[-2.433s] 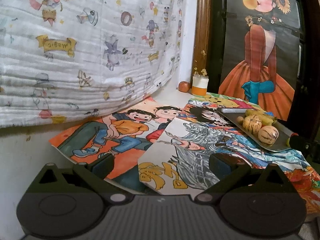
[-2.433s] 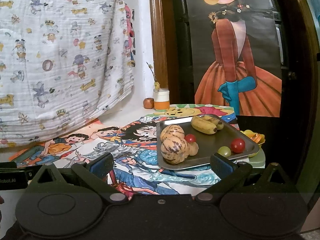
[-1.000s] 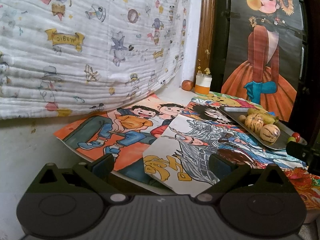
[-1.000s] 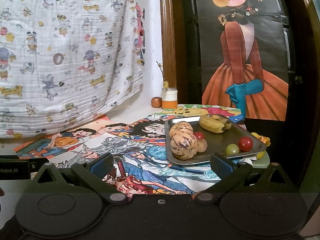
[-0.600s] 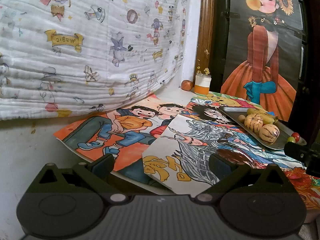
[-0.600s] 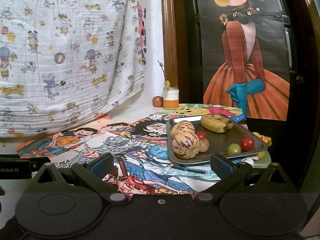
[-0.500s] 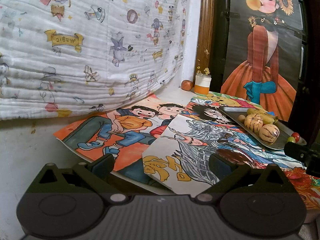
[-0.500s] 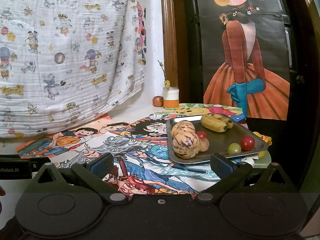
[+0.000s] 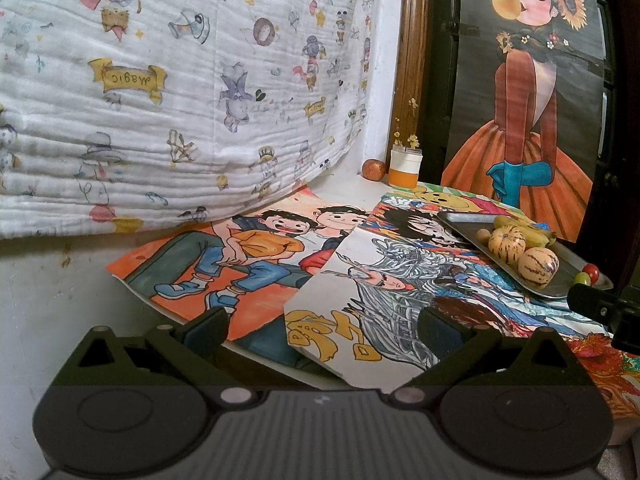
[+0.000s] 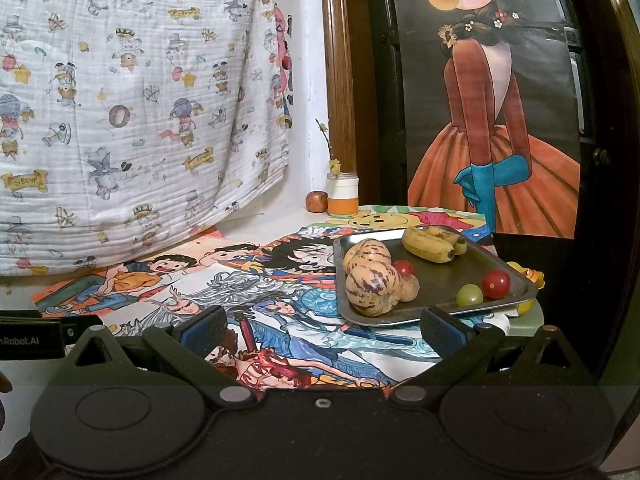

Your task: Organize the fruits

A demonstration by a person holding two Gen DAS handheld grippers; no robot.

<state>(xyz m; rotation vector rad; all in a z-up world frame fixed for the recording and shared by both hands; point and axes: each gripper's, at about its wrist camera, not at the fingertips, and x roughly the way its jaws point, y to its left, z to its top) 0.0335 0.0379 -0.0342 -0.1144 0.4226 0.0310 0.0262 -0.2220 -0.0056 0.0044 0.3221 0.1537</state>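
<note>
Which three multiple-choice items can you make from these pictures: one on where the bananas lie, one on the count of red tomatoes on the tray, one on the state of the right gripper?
1. Where do the bananas lie?
A. At the far side of the tray
B. On the drawings
C. In the jar

2. How many red tomatoes lie on the tray?
A. One
B. Two
C. Four

3. What is the state of the right gripper?
A. Shut on a melon
B. Shut on the tray
C. Open and empty

Answers: 1 A, they rest near the tray's back rim. 2 B, one beside the striped melons, one beside the green grape. 3 C, its fingers stand wide apart with nothing between.
</note>
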